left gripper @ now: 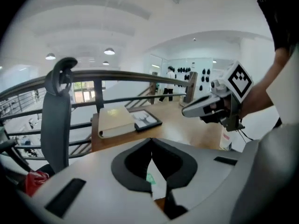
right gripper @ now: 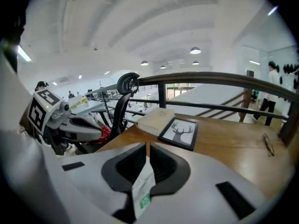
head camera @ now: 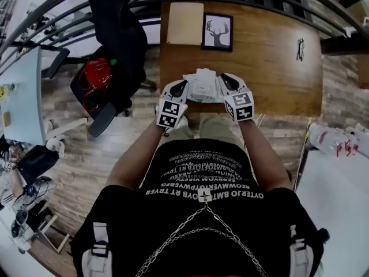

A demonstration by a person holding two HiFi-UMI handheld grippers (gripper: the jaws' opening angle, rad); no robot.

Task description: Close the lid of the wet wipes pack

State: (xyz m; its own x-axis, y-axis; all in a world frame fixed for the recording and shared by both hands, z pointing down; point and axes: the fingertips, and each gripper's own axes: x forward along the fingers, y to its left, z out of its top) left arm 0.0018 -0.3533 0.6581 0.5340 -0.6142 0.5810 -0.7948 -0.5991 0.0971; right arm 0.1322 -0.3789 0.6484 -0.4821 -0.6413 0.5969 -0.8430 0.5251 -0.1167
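The white wet wipes pack point(head camera: 203, 85) hangs between my two grippers over the near edge of the wooden table point(head camera: 271, 62). My left gripper point(head camera: 183, 86) is shut on the pack's left edge; in the left gripper view a strip of white film with a green mark point(left gripper: 157, 185) is pinched between its jaws point(left gripper: 151, 158). My right gripper point(head camera: 221, 79) is shut on the pack's right edge, and the same white film with green print point(right gripper: 142, 190) sticks out below its jaws point(right gripper: 147, 149). From above I cannot tell whether the lid is open or closed.
A framed deer picture point(head camera: 218, 32) and a beige book point(head camera: 185, 23) lie at the table's far side, a pair of glasses point(head camera: 300, 49) at its right. An office chair with a black jacket point(head camera: 118, 33) and a red item point(head camera: 97, 77) stand to the left. A metal railing point(right gripper: 210, 78) runs behind the table.
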